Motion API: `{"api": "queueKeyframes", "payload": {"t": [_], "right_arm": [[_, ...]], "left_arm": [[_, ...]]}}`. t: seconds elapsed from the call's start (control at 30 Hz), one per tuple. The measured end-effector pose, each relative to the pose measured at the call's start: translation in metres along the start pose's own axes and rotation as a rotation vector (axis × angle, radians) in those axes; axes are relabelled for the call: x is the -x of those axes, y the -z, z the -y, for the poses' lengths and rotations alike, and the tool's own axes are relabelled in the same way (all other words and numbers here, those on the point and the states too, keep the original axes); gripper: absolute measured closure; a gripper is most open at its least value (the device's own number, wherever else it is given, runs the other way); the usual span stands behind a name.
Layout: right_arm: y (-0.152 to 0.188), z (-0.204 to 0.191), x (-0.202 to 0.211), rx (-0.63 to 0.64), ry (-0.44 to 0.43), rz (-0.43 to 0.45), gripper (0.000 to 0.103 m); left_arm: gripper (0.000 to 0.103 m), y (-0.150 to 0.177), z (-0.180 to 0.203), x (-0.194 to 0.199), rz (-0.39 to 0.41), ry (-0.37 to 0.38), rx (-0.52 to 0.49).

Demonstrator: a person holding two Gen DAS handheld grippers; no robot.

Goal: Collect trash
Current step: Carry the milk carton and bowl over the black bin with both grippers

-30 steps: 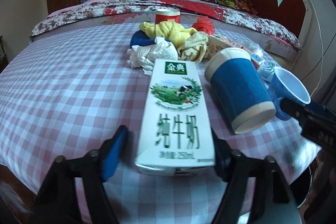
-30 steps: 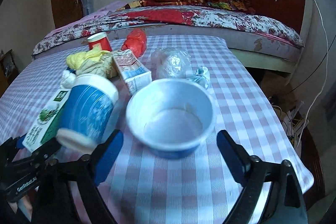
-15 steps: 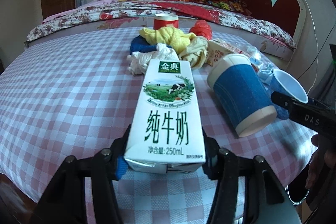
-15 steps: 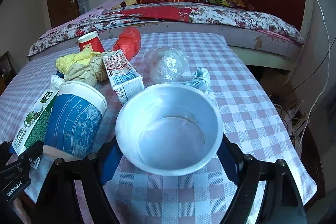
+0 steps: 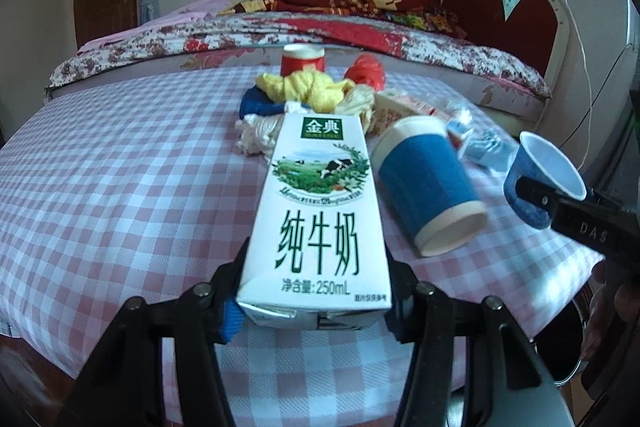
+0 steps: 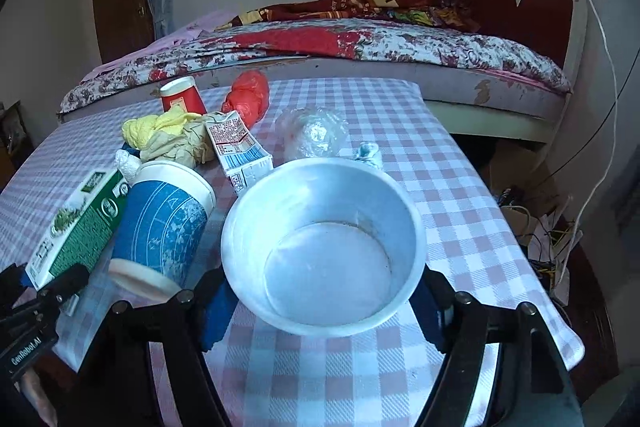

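Note:
My left gripper (image 5: 314, 301) is shut on a white milk carton (image 5: 322, 219) with green lettering and holds it lifted above the checked tablecloth (image 5: 120, 195). My right gripper (image 6: 320, 301) is shut on a small blue paper cup (image 6: 322, 247), open side facing the camera, raised off the table; the cup also shows in the left wrist view (image 5: 542, 177). A tall blue paper cup (image 5: 430, 187) lies on its side between them. Behind are a red cup (image 5: 302, 59), yellow and beige crumpled wrappers (image 5: 308, 89), white tissue (image 5: 258, 131) and a red bag (image 5: 366, 75).
A second flattened carton (image 6: 238, 149), a clear plastic ball (image 6: 316, 135) and a small blue-white wrapper (image 6: 368, 151) lie on the table. A bed (image 6: 360, 47) stands behind. Cables and clutter (image 6: 536, 223) lie on the floor at the right.
Both grippers closed: the left on the milk carton, the right on the small blue cup. Both objects have since been lifted off the tablecloth toward the cameras.

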State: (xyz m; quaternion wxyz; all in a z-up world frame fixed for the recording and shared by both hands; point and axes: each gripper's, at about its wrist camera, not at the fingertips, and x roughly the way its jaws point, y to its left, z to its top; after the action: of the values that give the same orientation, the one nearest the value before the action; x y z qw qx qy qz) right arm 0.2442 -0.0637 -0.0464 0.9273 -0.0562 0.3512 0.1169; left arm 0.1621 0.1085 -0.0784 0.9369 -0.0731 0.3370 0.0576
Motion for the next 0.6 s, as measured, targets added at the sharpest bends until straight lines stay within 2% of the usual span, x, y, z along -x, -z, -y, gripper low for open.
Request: {"api": "queueKeyframes", "payload": {"t": [0.33, 0.6], "right_arm": [[0.010, 0.016, 0.038, -0.020, 0.025, 0.040, 0.027], [0.028, 0.048, 0.071, -0.055, 0.076, 0.063, 0.027]], "left_arm": [[0.048, -0.006, 0.026, 0.031, 0.055, 0.063, -0.044], [0.048, -0.001, 0.072, 0.045, 0.072, 0.159, -0.120]]}}
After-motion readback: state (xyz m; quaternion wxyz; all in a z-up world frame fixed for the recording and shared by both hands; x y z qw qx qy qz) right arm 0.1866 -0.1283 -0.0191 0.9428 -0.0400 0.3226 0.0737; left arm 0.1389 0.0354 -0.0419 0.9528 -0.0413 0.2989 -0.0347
